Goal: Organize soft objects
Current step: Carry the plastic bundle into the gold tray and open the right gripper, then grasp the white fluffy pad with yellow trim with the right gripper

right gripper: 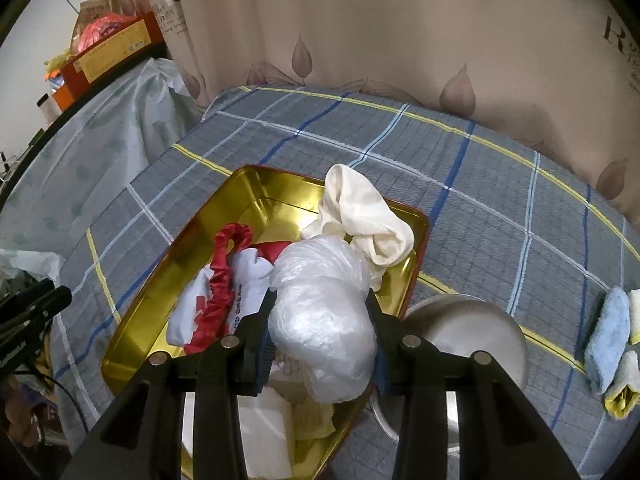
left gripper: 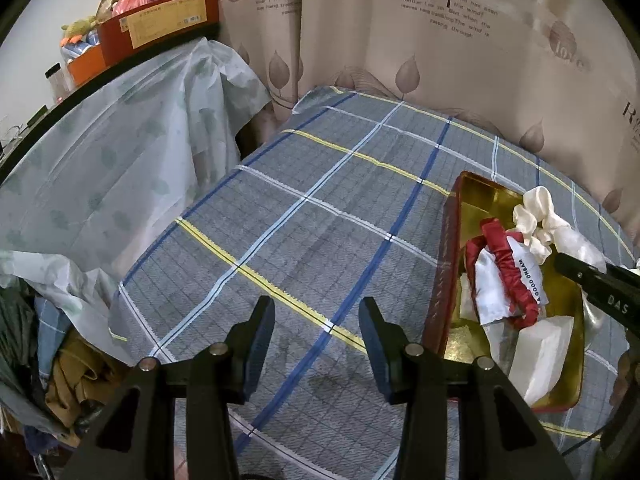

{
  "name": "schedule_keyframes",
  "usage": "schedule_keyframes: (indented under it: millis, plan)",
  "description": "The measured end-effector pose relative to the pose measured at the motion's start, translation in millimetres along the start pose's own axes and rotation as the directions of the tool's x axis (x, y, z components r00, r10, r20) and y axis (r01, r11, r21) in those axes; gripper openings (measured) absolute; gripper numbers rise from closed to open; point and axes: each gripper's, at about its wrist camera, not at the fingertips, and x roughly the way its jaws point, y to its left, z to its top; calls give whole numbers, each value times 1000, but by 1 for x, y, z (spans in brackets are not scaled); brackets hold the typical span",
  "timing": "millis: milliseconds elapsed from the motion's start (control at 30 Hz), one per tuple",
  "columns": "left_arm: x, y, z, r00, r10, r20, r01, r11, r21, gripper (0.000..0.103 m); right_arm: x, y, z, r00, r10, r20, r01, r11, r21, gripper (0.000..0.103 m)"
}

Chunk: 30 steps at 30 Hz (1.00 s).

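A crumpled clear plastic bag [right gripper: 320,316] hangs over the gold tin [right gripper: 256,188], which holds a red scrunchie [right gripper: 218,296], cream cloth [right gripper: 360,208] and what may be tissues [right gripper: 264,436].

Plaid bedsheet [left gripper: 320,208] — leaf-print curtain [left gripper: 440,40] behind — plastic-draped table [left gripper: 120,152] beside.

The right hand-held gripper [right gripper: 320,320] is clamped on a crumpled plastic bag [right gripper: 320,312] above the gold tin [right gripper: 160,280]; the left hand-held gripper [left gripper: 317,322] is held open, empty, beside that tin.
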Motion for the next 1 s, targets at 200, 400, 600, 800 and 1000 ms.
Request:
schedule_keyframes:
  millis: [200,400,600,800,1000]
  plan:
    - [-1,-1,-1,999,-34,6,34,999,-3,45,5,0,2,1000,-1,-5,1,1000,-3,46]
    - [-2,-8,-3,999,-39,9,39,999,22,45,-5,3,3,1000,-9,27,10,1000,-16,57]
    - [-2,-11,-3,999,-42,13,41,999,30,45,-31,-3,-9,999,-17,50,18,999,-32,57]
    - [0,-16,-5,1000,-28,7,28,998,49,45,-68,-44,-34,995,-76,61,77,997,-5,57]
    - [-4,-24,-9,1000,-24,19,22,997,77,45,-106,-118,-57,977,-204,52,200,976,81,58]
